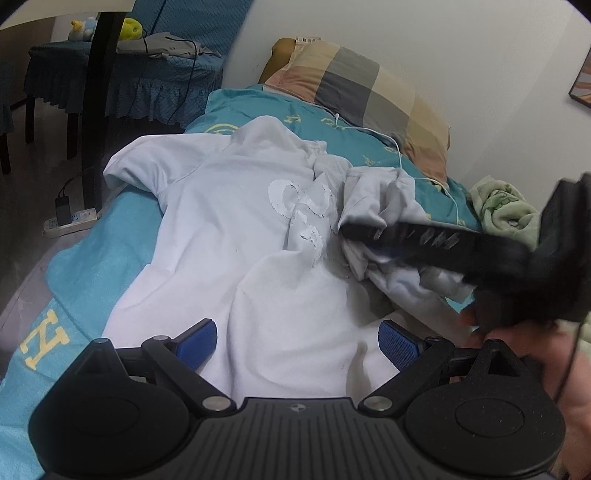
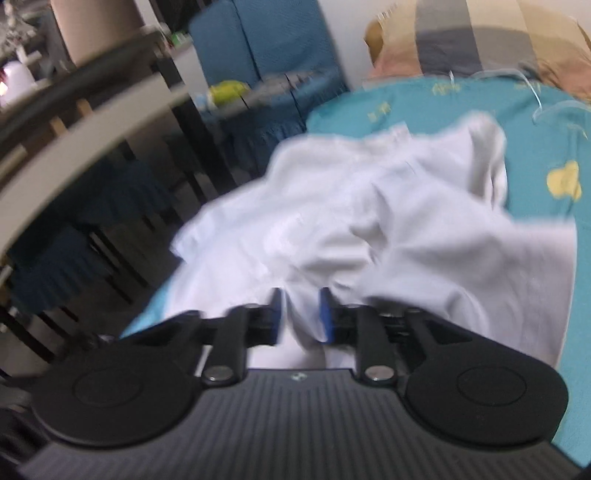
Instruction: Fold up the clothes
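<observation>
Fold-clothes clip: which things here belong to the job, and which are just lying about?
Job: white T-shirt; left gripper; right gripper.
Lying about: checked pillow; white cable; green blanket; power strip; plush toys.

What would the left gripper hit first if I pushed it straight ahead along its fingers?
Most likely the white T-shirt on the bed; the left gripper is open, pointing down at it. Depth is unclear.

Black ribbed hand-held gripper [image 1: 297, 341] with blue pads [image 1: 397, 341], silver screws.
</observation>
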The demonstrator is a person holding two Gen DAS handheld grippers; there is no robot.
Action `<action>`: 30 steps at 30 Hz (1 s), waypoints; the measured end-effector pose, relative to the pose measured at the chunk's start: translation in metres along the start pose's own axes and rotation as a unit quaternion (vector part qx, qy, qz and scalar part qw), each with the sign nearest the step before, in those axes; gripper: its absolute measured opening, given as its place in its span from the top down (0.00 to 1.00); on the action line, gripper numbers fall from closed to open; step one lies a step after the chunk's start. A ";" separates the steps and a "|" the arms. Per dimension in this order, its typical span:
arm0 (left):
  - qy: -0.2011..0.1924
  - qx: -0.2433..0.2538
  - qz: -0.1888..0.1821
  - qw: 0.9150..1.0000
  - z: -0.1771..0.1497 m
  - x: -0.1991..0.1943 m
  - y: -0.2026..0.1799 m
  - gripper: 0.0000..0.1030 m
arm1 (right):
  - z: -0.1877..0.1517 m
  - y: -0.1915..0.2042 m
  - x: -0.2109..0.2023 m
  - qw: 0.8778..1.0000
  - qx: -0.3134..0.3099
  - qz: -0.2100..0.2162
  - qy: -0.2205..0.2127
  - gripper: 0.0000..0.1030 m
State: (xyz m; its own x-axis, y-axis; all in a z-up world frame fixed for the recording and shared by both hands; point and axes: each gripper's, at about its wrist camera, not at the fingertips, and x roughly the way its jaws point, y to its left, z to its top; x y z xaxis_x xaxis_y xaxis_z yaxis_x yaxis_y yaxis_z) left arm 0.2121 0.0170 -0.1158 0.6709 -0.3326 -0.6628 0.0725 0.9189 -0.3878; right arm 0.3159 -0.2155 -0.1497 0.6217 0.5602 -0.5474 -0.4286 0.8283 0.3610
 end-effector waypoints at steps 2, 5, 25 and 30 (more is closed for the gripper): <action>0.002 -0.004 -0.004 1.000 -0.001 0.000 0.000 0.07 | 0.012 -0.003 -0.017 0.999 0.020 0.017 -0.042 0.59; 0.003 -0.007 -0.007 1.000 -0.001 0.000 0.002 0.07 | 0.031 -0.029 -0.038 0.991 0.090 0.001 -0.097 0.57; 0.013 -0.002 -0.009 1.000 -0.005 0.005 0.000 0.07 | 0.028 -0.096 -0.046 0.970 0.216 -0.061 -0.095 0.93; 0.012 0.000 -0.011 1.000 -0.006 0.004 -0.001 0.07 | 0.064 -0.113 -0.094 0.957 0.182 -0.125 -0.189 0.94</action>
State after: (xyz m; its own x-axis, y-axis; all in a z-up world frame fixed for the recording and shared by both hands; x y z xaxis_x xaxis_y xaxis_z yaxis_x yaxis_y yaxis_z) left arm 0.2102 0.0134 -0.1223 0.6511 -0.3574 -0.6696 0.0866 0.9114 -0.4022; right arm 0.3477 -0.3609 -0.0903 0.8967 0.2516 -0.3642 -0.0221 0.8472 0.5309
